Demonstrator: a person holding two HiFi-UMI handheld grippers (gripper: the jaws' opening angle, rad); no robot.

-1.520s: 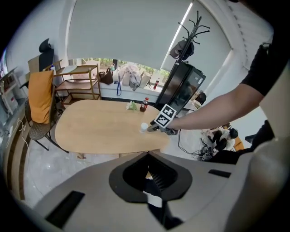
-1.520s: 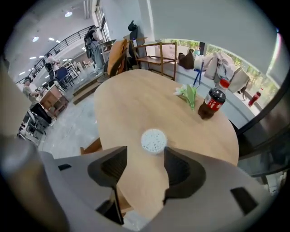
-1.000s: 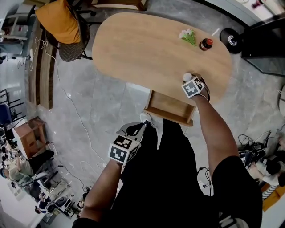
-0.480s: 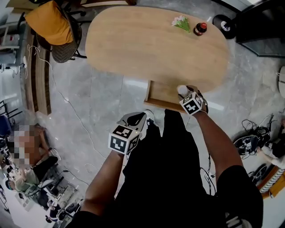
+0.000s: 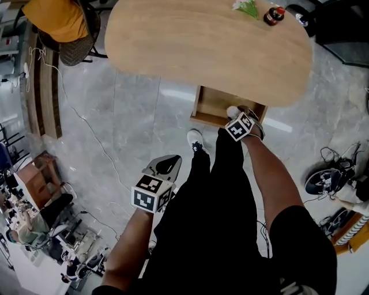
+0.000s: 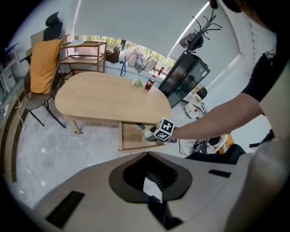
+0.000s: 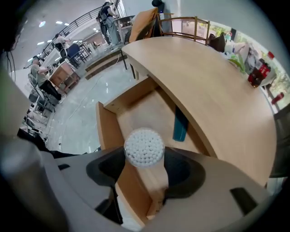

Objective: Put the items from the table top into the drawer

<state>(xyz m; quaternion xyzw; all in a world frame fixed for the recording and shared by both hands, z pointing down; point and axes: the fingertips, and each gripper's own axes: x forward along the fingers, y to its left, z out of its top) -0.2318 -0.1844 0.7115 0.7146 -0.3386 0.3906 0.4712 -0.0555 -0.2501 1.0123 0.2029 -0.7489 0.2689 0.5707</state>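
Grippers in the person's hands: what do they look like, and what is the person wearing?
The left gripper and right gripper are grey, wide-bodied shells with a dark hollow round the jaws. Each carries a white cube printed with black square markers. The person wears a black short-sleeved top, black trousers and a white shoe.

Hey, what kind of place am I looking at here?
Probably an open-plan office or lab: an oval wooden table on a grey tiled floor, a chair draped in orange, and cluttered workstations with people at them in the background.
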